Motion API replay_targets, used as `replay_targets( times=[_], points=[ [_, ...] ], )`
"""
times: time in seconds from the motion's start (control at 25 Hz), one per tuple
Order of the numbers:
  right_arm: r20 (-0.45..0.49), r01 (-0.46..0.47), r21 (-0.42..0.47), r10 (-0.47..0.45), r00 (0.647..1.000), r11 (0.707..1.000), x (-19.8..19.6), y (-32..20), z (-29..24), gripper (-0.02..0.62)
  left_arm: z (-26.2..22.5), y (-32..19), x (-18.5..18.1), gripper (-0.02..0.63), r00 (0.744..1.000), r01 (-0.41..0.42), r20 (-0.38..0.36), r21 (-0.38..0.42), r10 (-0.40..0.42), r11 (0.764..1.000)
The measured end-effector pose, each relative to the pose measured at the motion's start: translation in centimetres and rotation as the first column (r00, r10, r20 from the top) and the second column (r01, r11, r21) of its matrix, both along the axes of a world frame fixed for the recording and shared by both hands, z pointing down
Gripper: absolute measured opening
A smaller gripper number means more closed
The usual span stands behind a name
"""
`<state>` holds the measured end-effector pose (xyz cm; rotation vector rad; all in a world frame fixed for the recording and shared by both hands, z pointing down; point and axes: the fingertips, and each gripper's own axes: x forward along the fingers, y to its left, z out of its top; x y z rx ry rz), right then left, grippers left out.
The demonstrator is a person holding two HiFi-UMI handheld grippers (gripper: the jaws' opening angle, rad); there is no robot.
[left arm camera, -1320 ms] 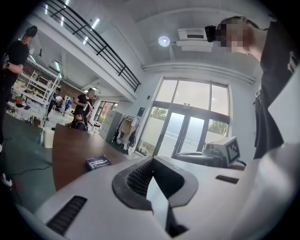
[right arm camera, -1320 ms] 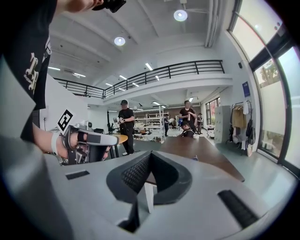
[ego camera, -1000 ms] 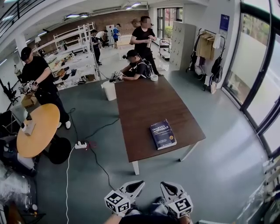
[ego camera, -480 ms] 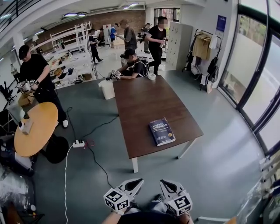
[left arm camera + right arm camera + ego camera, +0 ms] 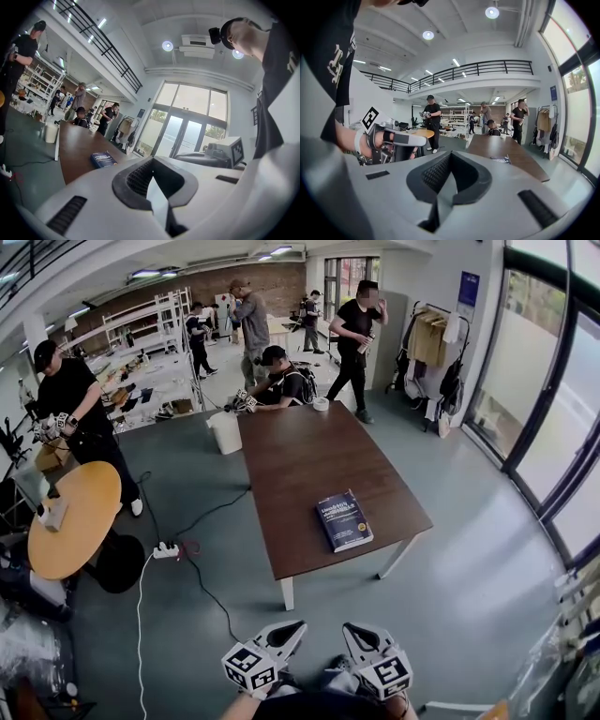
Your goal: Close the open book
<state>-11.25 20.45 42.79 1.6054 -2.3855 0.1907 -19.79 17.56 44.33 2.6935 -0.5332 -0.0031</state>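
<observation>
book: closed blue rectangular book (image 5: 344,520) on brown wooden bench (image 5: 300,465), well ahead of my claws
left claw (image 5: 292,628): together, empty
right claw (image 5: 351,632): together, empty

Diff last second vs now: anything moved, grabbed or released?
Only bystanders moved: the standing person in black stepped right, beyond the far end of the brown table; the person in grey walked left behind it. Nothing was grabbed or released. The blue book stays closed on the table; left claw and right claw stay shut, empty.
</observation>
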Motion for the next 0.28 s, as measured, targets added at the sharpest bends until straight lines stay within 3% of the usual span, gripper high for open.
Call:
replay_targets(
  times=[0.28],
  points=[
    [-0.003,0.016,0.008,-0.016,1.0,1.0,-1.0,-0.4,0.4,-0.014,0.5,-0.3,-0.7,0.006,1.0,0.001,-0.017,-0.025,-0.001,1.0]
  ],
)
